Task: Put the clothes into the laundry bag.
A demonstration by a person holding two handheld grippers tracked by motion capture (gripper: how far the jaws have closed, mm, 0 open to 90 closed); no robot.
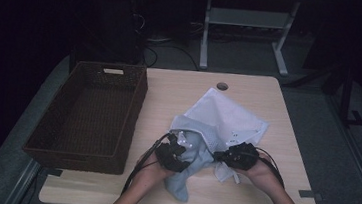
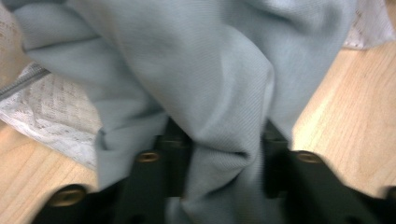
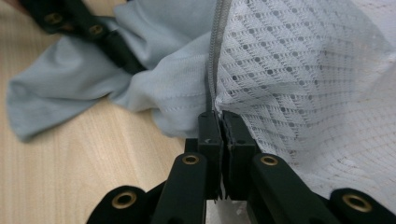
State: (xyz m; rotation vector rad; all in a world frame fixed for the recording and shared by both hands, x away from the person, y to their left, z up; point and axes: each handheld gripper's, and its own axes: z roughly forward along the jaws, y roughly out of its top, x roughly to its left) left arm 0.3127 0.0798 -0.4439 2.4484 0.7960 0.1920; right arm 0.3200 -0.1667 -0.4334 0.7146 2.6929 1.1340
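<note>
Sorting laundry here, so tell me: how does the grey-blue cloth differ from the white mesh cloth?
The grey-blue cloth is a smooth, plain knit; the white mesh cloth is openwork, full of small holes. The grey-blue one is bunched between the left gripper fingers; the mesh one is pinched at its edge by the right gripper. Both lie crumpled on the table.

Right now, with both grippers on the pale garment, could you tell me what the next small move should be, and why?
Probably close the left gripper fully on the grey-blue fabric before lifting. A bunched fold sits between its jaws, which look only partly closed, while the right gripper is already pinched shut on the zip edge beside the white mesh. The garment is crumpled on the table.
</note>
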